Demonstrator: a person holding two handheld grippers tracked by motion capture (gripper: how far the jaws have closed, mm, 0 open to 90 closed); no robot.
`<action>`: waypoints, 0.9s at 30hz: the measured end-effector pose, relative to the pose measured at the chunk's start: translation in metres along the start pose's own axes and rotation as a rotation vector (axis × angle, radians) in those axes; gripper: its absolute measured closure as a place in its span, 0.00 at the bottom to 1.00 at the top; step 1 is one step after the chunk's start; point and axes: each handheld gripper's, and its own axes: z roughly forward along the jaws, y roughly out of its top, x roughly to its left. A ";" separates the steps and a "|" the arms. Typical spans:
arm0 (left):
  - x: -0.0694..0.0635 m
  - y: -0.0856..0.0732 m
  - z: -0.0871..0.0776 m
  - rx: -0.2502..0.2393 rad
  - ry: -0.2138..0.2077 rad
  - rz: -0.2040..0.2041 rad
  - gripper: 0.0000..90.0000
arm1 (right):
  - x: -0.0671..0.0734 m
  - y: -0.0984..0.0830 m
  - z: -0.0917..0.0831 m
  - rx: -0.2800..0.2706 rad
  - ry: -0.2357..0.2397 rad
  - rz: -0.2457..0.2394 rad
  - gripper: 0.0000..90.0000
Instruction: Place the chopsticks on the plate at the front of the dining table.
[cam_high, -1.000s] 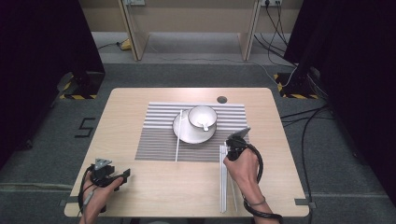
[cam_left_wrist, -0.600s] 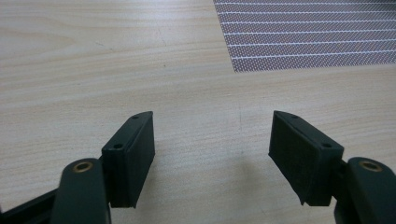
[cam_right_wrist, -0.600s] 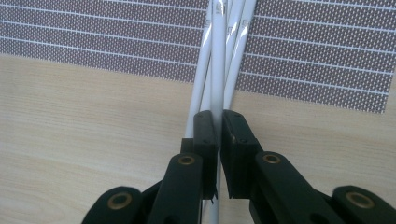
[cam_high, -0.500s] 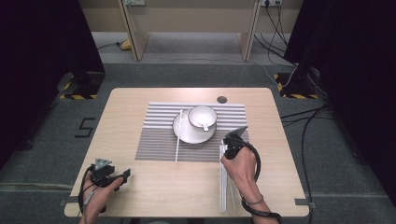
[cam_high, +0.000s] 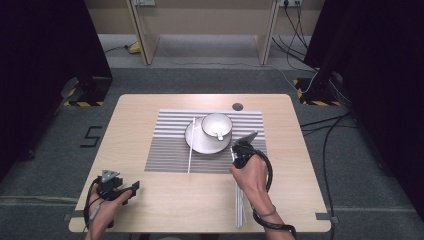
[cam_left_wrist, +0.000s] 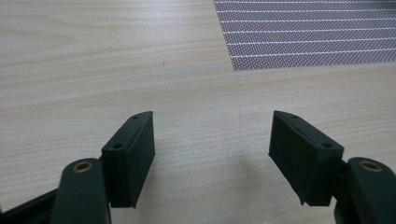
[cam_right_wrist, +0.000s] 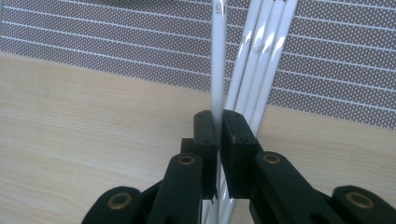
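Two grippers are held at the near side of the wooden table (cam_high: 150, 107). The left gripper (cam_left_wrist: 212, 154) is seen low at the near left corner, and its jaws are spread wide with only bare wood between them. The right gripper (cam_right_wrist: 218, 126) is placed further in, at the near right edge of the striped placemat (cam_high: 170, 150), and its jaws are pressed together on one white chopstick (cam_right_wrist: 217, 60). In the right gripper view this chopstick is seen lifted a little apart from the other white chopsticks (cam_right_wrist: 261, 51), which are lying side by side just to its right, partly on the mat and partly on the wood. In the high view the bundle of chopsticks (cam_high: 240, 207) is seen running toward the near table edge, under the right hand (cam_high: 251, 176). Beyond the right gripper, a white saucer (cam_high: 196, 142) is set on the placemat, and a white cup (cam_high: 216, 125) with a spoon inside is standing on it. One more single white chopstick (cam_high: 191, 145) is laid just left of the saucer.
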 end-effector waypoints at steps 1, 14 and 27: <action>0.000 0.000 0.000 0.000 0.000 0.000 0.34 | 0.002 0.001 0.000 0.003 0.000 -0.002 0.95; 0.000 0.000 0.000 0.000 -0.002 0.000 0.34 | 0.020 0.006 0.004 0.009 0.014 -0.031 0.95; 0.000 0.000 0.000 -0.002 -0.002 -0.002 0.34 | 0.037 0.014 0.005 0.004 0.030 -0.054 0.95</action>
